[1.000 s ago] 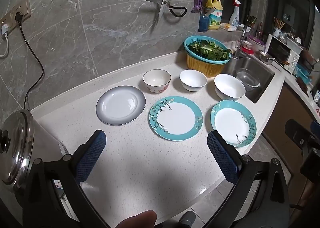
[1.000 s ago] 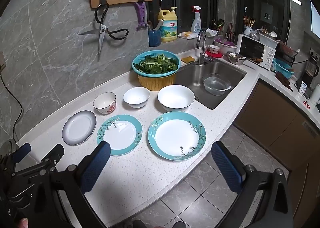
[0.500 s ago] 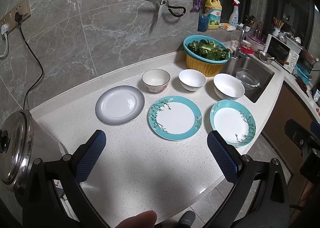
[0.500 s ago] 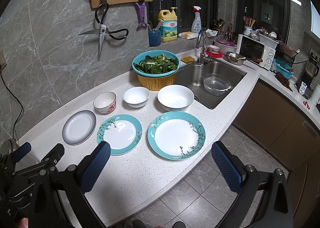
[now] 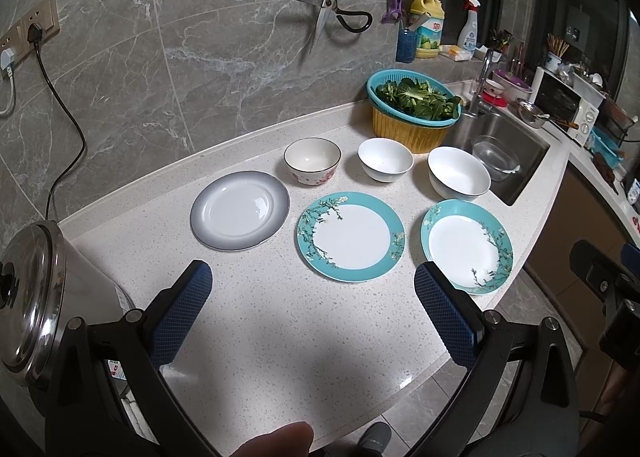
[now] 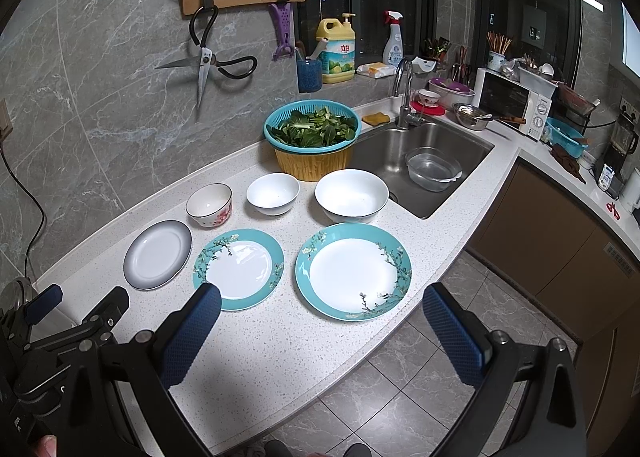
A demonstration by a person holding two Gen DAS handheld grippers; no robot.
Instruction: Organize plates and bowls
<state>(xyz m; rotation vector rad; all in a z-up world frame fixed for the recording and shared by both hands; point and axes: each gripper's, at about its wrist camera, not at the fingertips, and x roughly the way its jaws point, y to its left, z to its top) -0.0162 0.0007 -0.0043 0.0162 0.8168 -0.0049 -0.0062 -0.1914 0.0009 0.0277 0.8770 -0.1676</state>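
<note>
A: What is nearest the counter [image 5: 280,337] edge?

B: Both grippers, above its front edge. The left gripper [image 5: 312,289] has its fingers spread wide and grips nothing; the right gripper [image 6: 320,309] likewise.

A: And beyond them on the counter?

B: A front row of three plates, none touching: the grey-rimmed plate [image 5: 239,209] farthest from the sink [image 6: 432,149], the middle teal plate [image 5: 351,237], then the teal plate nearest the sink [image 6: 353,271].

A: Behind the plates?

B: Three bowls, set apart: the floral bowl [image 5: 312,161], the small white bowl [image 5: 385,159], the large white bowl [image 6: 351,195] just beside the sink. Behind those, the basket of greens [image 6: 313,137] stands against the wall.
</note>
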